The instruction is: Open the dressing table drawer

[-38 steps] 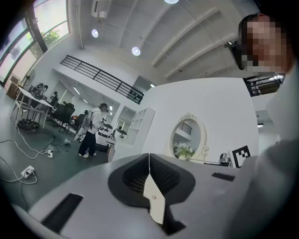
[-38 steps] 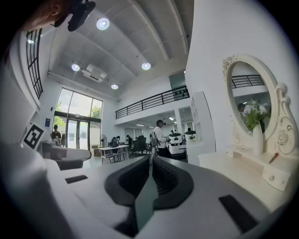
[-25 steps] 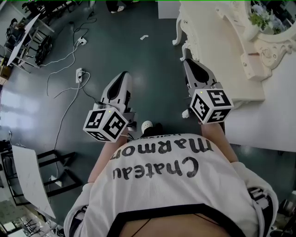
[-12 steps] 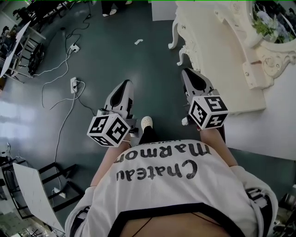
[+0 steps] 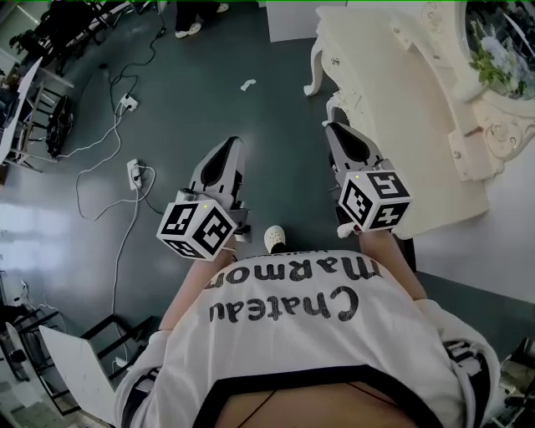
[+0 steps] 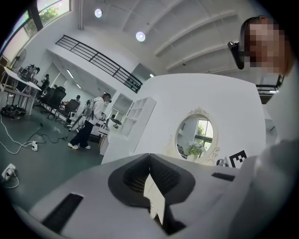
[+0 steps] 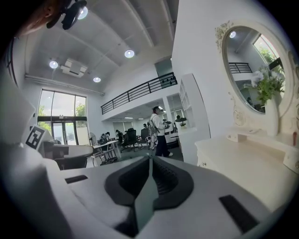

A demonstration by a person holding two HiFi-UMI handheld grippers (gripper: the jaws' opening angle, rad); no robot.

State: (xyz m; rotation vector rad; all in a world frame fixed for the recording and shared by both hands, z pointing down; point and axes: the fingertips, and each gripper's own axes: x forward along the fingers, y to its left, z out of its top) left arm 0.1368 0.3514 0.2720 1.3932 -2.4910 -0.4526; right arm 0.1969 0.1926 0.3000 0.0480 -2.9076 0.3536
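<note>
The cream, carved dressing table (image 5: 401,100) stands at the right of the head view, its oval mirror (image 7: 257,70) on the wall side. Its front faces the floor on the left, with a small drawer knob (image 7: 202,164) showing in the right gripper view. My right gripper (image 5: 334,127) is held level just beside the table's front edge, touching nothing, jaws shut and empty (image 7: 151,158). My left gripper (image 5: 227,144) hangs over open floor further left, also shut with nothing in it (image 6: 149,155). The mirror (image 6: 196,137) appears to its right.
Cables and power strips (image 5: 134,171) trail over the dark floor at the left. Desks and chairs (image 5: 33,92) line the far left. A white cabinet (image 5: 292,21) stands beyond the table. A person (image 7: 159,130) stands ahead in the room. My shoe (image 5: 274,238) is below.
Both grippers and my body have moved forward along the table's front; the table's legs and the floor cables have slid down the head view. Both jaws stayed shut.
</note>
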